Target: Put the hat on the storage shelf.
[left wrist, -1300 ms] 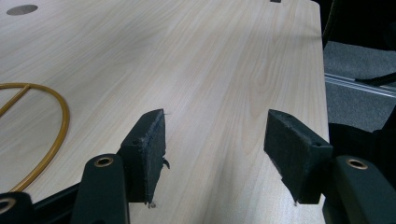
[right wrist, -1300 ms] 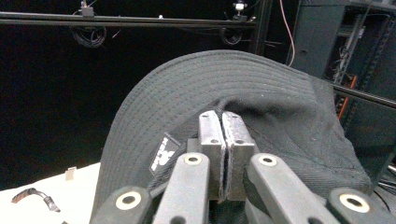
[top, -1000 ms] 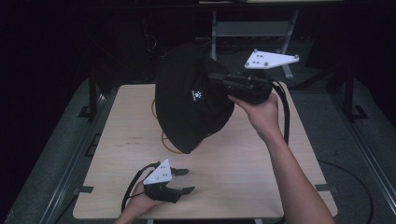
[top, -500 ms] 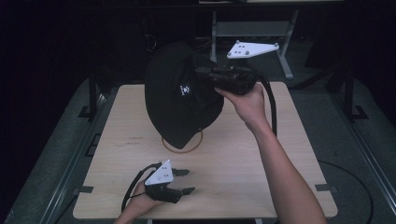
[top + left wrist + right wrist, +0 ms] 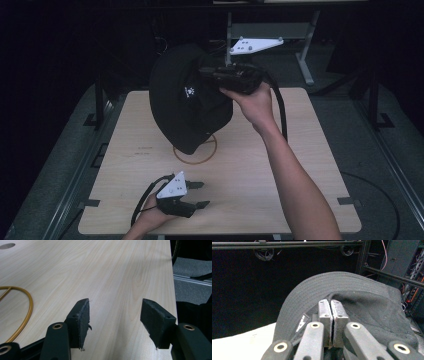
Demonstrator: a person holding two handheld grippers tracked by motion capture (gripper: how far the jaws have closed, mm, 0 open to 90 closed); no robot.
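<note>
Right gripper: jaws pressed together, pinching black hat at its edge; stitched brim arching above the jaws in the right gripper view. Hat held aloft over table toward 12 o'clock, hanging above gold ring mark near centre, small white logo facing the camera. Left gripper: low at 6 o'clock, jaws spread wide, holding nothing, bare wood between them.

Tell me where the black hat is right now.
In the high view the black hat hangs in the air over the far middle of the table, above the yellow ring, held in the right claw, which is shut on it.
</note>
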